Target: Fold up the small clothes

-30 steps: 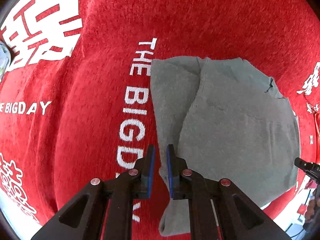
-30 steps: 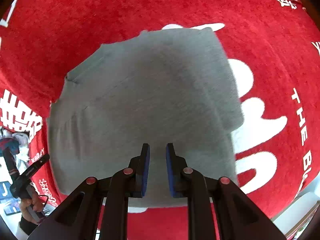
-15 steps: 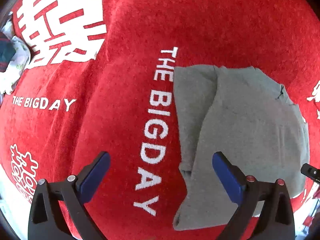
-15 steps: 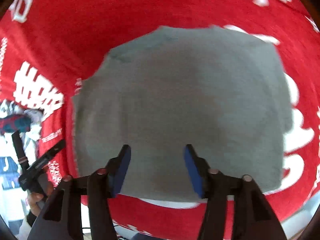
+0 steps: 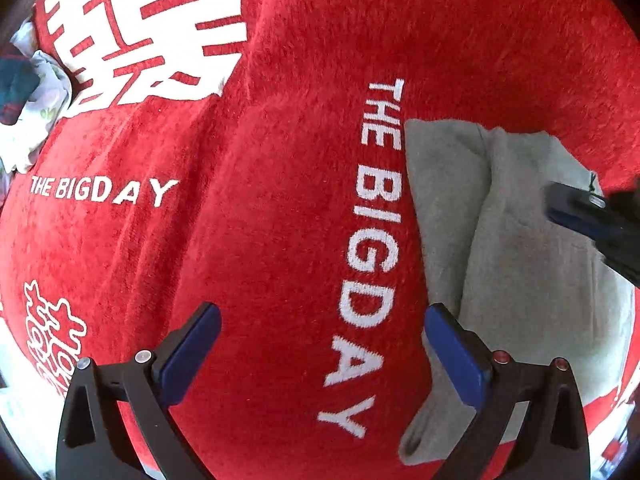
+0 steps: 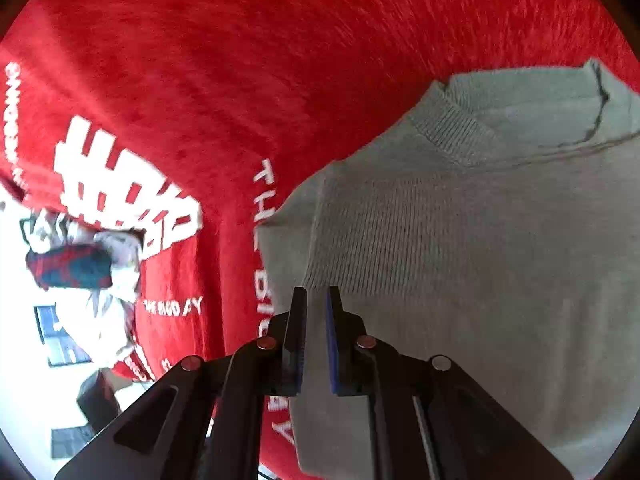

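Observation:
A grey knit sweater (image 5: 516, 264) lies flat on a red cloth (image 5: 280, 216) with white lettering, its left sleeve folded over the body. My left gripper (image 5: 322, 344) is open and empty, hovering over the cloth just left of the sweater's edge. In the right wrist view the sweater (image 6: 480, 248) fills the right side, collar at the top. My right gripper (image 6: 316, 336) is nearly closed with a narrow gap over the folded sleeve edge; I cannot tell if it pinches fabric. It also shows in the left wrist view (image 5: 588, 216) over the sweater.
A pile of other clothes, white and dark red-teal, lies at the cloth's far left edge (image 5: 28, 92) and shows in the right wrist view (image 6: 84, 264). The table edge and floor lie beyond it (image 6: 60, 344).
My left gripper opened wide and moved left off the sweater. My right gripper opened, then closed to a narrow gap, and swung left across the sweater to its folded sleeve edge.

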### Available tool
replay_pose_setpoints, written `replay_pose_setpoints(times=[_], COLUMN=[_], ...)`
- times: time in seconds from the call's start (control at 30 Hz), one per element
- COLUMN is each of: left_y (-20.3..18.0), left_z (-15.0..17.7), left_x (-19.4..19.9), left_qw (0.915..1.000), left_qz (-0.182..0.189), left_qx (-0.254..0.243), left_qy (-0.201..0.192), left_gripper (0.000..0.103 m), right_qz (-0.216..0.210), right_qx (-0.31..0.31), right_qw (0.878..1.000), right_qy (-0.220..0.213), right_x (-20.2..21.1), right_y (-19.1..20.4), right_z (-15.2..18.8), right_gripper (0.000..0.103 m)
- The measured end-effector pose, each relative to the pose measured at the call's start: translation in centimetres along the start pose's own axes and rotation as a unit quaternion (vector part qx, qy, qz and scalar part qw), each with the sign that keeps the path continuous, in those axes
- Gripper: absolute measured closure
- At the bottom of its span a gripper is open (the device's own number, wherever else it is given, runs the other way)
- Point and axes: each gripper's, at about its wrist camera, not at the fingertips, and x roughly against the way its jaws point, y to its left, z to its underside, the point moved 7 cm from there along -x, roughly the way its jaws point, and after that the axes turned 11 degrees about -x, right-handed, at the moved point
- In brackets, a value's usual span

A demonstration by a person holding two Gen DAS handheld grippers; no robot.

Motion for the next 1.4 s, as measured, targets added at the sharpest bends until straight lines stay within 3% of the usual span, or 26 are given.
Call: replay_pose_setpoints(times=[0.17,0.4,0.57,0.63,0.67,0.7,0.97,1.4], left_y=[0.9,0.8,0.0,-0.5,-0.6,-0.8,-2.0,-3.0], left_z=[0.1,0.0,-0.2,-0.2,-0.1,-0.1,0.3,0.8], left_x=[-0.1,-0.5,-0.4,-0.4,-0.4,-0.5,-0.5,-0.6], left_qw=[0.9999,0.9997,0.9997,0.9997,0.9997,0.9996,0.9991,0.9984], left_qz=[0.012,0.018,0.024,0.022,0.022,0.022,0.022,0.011], left_qx=[0.009,0.018,0.006,-0.002,-0.005,-0.007,-0.027,-0.045], left_qy=[-0.005,0.003,0.006,0.009,0.011,0.014,0.023,0.034], left_gripper=[0.001,0.001,0.001,0.001,0.001,0.001,0.001,0.001], right_qz=[0.015,0.006,0.005,0.008,0.008,0.007,-0.003,-0.056], right_qx=[0.031,0.064,0.048,0.036,0.030,0.026,-0.024,-0.093], right_qw=[0.998,0.996,0.997,0.998,0.998,0.998,0.998,0.991], right_qy=[0.050,0.061,0.058,0.054,0.050,0.048,0.058,0.075], right_x=[-4.2,-1.6,1.8,3.0,3.6,4.1,6.3,8.1], right_y=[0.9,1.1,-1.5,-2.7,-3.4,-3.9,-7.8,-11.8], right_z=[1.3,3.0,4.7,5.2,5.4,5.6,8.1,13.2], right_gripper=[0.093,0.089,0.087,0.072,0.056,0.048,0.047,0.043])
